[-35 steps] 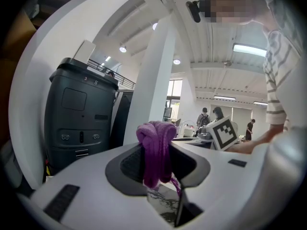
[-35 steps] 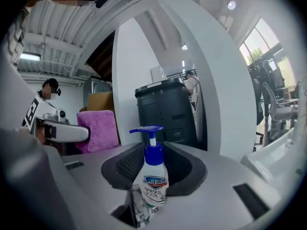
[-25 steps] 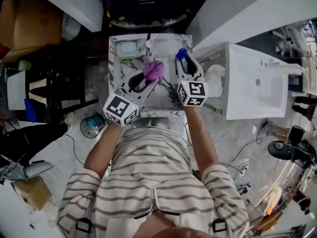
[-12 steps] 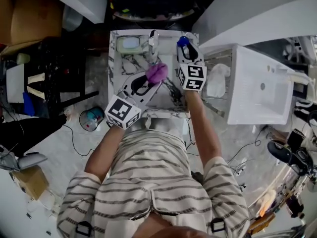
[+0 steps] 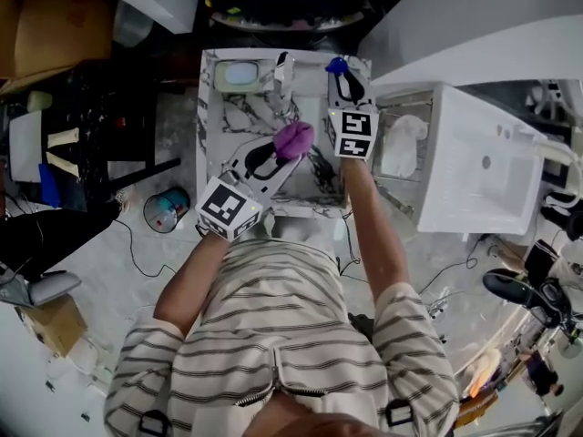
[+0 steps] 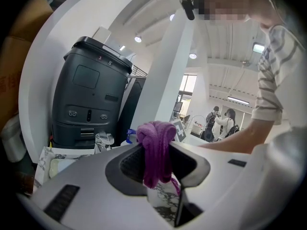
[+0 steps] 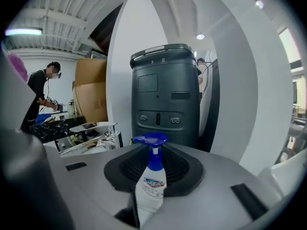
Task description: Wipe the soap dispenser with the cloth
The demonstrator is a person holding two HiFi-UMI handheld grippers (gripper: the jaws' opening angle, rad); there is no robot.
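Right gripper view | right fingers (image 7: pixel 126 172) just closing onto soap dispenser (image 7: pixel 151 190) | left fingers (image 6: pixel 127 165) clamp cloth (image 6: pixel 156 143)

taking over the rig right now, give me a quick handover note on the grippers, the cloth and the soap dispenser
Left gripper: shut on the purple cloth, which is bunched between its jaws over the middle of the marble top.
Right gripper: its jaws have just been closing and clamp the soap dispenser by its white body, blue pump up, at the top's far right corner.
Done: both things are in hand.
Left: the cloth and dispenser are apart. Bring them together and wipe the dispenser.
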